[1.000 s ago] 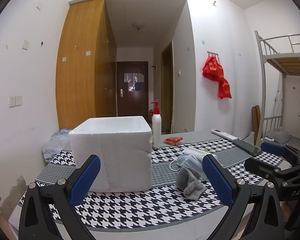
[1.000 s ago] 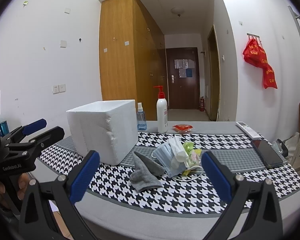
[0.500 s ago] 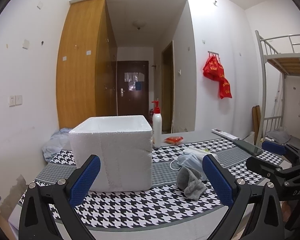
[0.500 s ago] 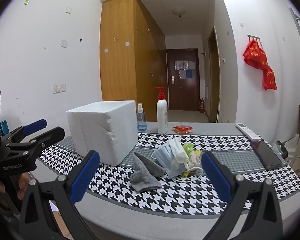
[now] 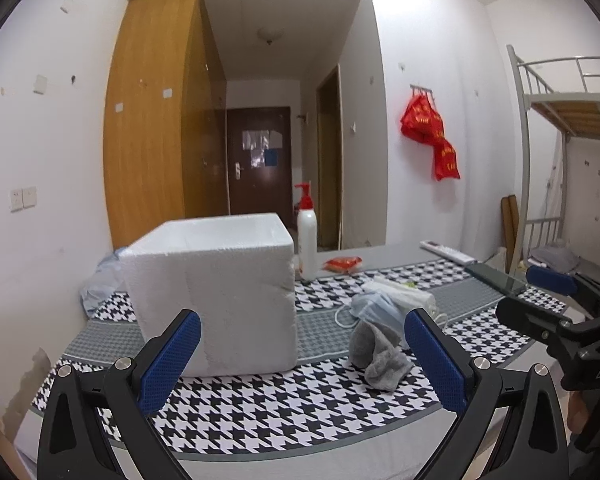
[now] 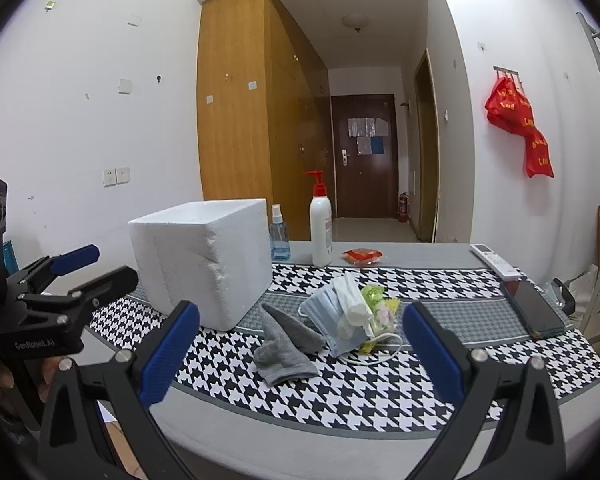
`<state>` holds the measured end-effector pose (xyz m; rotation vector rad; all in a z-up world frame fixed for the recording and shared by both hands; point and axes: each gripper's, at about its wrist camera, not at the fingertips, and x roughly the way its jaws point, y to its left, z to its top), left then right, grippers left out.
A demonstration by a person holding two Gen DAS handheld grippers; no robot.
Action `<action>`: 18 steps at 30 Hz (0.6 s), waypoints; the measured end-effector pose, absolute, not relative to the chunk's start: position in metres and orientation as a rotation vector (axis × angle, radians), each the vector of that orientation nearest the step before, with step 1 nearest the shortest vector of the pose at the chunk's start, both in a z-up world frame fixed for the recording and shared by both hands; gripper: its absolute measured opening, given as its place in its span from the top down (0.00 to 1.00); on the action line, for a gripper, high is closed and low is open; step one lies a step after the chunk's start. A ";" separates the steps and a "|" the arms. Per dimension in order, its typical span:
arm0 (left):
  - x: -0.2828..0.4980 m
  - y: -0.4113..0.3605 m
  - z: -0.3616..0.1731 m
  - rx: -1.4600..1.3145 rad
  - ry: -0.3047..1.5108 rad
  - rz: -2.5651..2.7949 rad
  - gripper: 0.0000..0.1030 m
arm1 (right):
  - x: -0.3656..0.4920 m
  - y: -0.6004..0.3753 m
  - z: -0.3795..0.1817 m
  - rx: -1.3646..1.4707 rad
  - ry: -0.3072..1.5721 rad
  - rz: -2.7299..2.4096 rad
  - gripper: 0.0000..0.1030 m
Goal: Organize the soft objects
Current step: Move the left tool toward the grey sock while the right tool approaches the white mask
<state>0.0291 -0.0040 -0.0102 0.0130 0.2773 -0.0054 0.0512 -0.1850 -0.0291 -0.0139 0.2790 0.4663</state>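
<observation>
A: Both claws are spread wide and hold nothing. The left gripper fills the bottom of its frame, short of the table's near edge; the right gripper likewise.

B: And the soft things?

A: Centre of the right view, in a heap on the checked cloth: a grey sock at the front, touching a blue mask with a white roll on top. The foam box stands just left of them, open-topped.

B: What might fail?

A: The mask's ear loop trails loose under the pile, so lifting the mask would likely drag its neighbours along. A grab at the sock could pinch the cloth beneath. The phone, at the right edge, is near enough to get swept.
</observation>
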 end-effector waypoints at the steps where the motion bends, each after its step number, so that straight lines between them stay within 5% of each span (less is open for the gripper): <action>1: 0.031 -0.004 -0.011 0.010 0.284 -0.012 0.01 | 0.053 -0.185 -0.030 -0.015 0.282 0.463 0.00; 18: 0.076 -0.019 -0.026 0.017 0.403 -0.124 0.01 | 0.094 -0.195 -0.045 -0.001 0.358 0.437 0.00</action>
